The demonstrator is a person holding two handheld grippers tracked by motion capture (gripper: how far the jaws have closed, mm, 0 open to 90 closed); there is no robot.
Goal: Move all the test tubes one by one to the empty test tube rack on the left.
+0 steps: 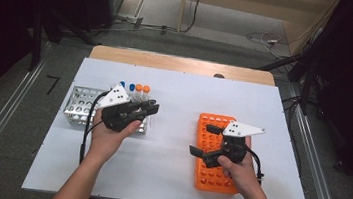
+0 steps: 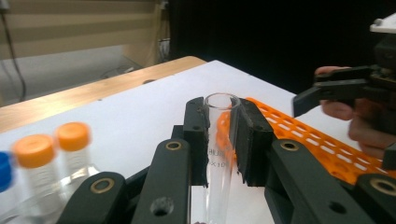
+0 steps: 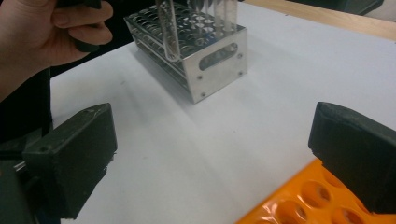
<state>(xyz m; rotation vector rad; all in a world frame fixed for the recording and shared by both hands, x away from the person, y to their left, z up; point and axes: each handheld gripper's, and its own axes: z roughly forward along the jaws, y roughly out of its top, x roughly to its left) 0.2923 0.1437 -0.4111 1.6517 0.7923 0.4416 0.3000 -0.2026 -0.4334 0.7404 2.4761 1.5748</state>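
Note:
My left gripper (image 1: 151, 107) is shut on a clear, uncapped test tube (image 2: 219, 140), which stands upright between its pads. The tube (image 3: 168, 32) hangs just above the near side of a metal rack (image 1: 79, 106). Several capped tubes (image 1: 139, 88) with blue and orange caps stand in that rack's right end, behind the gripper. My right gripper (image 1: 202, 139) is open, with nothing between its jaws. It hovers over the left edge of an orange rack (image 1: 213, 176), whose holes (image 3: 299, 205) show below its right jaw.
White sheet (image 1: 180, 95) covers the table, with a bare wooden strip (image 1: 183, 64) at the far edge. A stretch of bare sheet separates the two racks. Floor rails and cables lie beyond the table.

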